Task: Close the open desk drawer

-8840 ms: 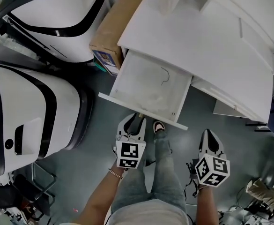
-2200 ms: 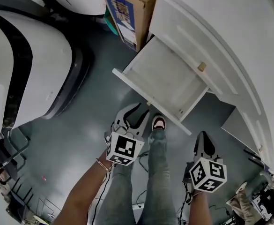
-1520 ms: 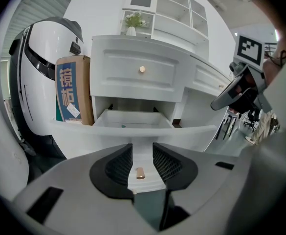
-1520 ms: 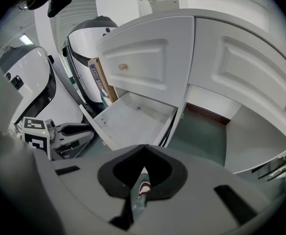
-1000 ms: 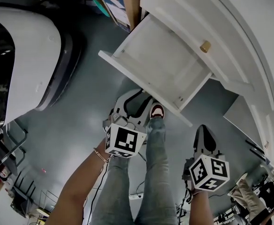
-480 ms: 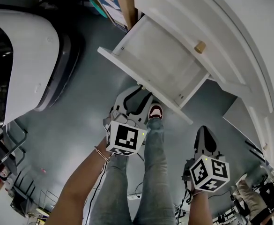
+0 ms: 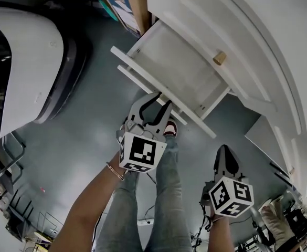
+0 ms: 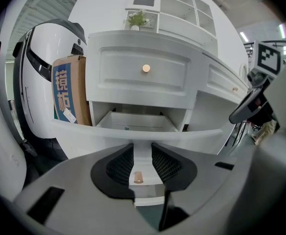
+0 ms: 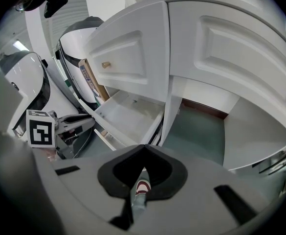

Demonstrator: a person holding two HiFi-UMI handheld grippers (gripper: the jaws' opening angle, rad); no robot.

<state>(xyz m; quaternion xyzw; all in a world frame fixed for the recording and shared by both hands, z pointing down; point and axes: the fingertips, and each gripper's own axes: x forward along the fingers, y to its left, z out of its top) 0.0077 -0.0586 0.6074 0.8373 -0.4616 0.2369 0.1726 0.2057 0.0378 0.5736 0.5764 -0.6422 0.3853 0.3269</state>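
Drawer (image 7: 180,73) open over grey floor (image 7: 87,151), white desk (image 7: 263,35)

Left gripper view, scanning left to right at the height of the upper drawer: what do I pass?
In order: white-and-black machine shell → cardboard box → round knob on the closed upper drawer → right tool.

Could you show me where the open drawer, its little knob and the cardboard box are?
Open drawer (image 7: 179,70): head view, on its bare inside floor.
Knob (image 8: 138,177): left gripper view, on its tan side.
Cardboard box (image 8: 67,94): left gripper view, on its blue printed face.
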